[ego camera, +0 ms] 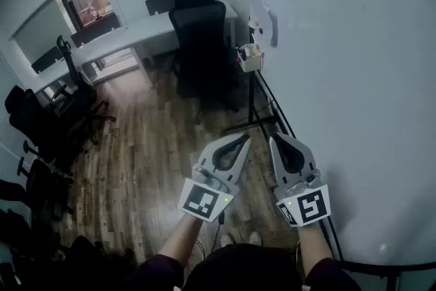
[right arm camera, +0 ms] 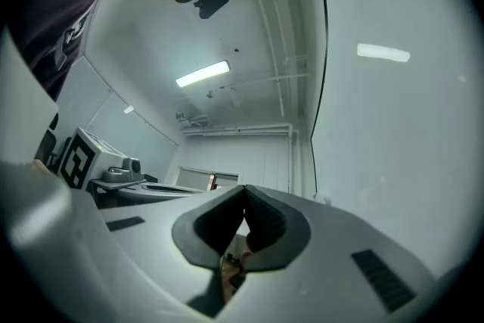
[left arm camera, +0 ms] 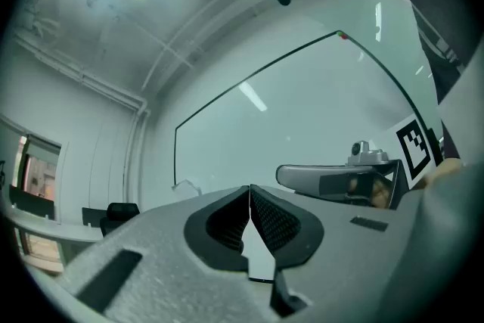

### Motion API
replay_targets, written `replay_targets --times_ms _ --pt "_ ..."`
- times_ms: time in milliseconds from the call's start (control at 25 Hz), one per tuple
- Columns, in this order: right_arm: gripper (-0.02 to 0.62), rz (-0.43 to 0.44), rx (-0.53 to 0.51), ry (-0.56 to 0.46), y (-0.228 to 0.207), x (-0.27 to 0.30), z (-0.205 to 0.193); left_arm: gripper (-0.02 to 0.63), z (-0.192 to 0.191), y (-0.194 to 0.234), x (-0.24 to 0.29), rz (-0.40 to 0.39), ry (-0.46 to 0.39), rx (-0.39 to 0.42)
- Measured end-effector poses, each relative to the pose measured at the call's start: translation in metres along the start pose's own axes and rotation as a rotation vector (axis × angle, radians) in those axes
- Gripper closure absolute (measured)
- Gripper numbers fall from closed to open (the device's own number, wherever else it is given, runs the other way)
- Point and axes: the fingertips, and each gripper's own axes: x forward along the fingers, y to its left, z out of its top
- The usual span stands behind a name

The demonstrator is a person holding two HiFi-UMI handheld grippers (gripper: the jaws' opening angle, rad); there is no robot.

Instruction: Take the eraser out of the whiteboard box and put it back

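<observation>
Nearest, the person's dark sleeves reach forward, each hand holding a tool side by side over the brown wood-plank floor (ego camera: 146,146). The grey, wedge-nosed left gripper (ego camera: 244,138) has its ribbed black pads pressed tip to tip in its own view (left arm camera: 249,190), with nothing between them. The matching grey right gripper (ego camera: 274,138) is just beside it, the two close but not touching. Its jaws are likewise drawn together on nothing (right arm camera: 243,191). Both noses point away from the person and slightly upward, alongside the lower edge of the large white black-framed whiteboard (ego camera: 354,78), which fills the right of the head view. Beyond the jaw tips, the board's black stand legs (ego camera: 253,120) spread over the floor. Farther on, at the board's far lower corner, hangs the small cream open-topped whiteboard box (ego camera: 251,58), well apart from both grippers and straight ahead of them. A few small coloured things stick up from it, but the eraser cannot be told from them at this size, so its exact place in the box is unclear. Just past the box stands a black high-backed office chair (ego camera: 201,34), pushed up to the near edge of a long white desk (ego camera: 126,36).
</observation>
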Motion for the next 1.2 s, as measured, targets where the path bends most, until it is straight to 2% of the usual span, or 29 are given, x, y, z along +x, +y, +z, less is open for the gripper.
replay_targets --times_ms 680,1200 --pt "0.592 0.011 0.025 0.004 0.006 -0.008 -0.001 0.6 0.003 0.001 -0.009 0.013 0.0 0.0" --pt "0.592 0.023 0.055 0.033 -0.025 -0.022 -0.017 0.6 -0.015 -0.013 0.017 0.049 0.037 -0.026"
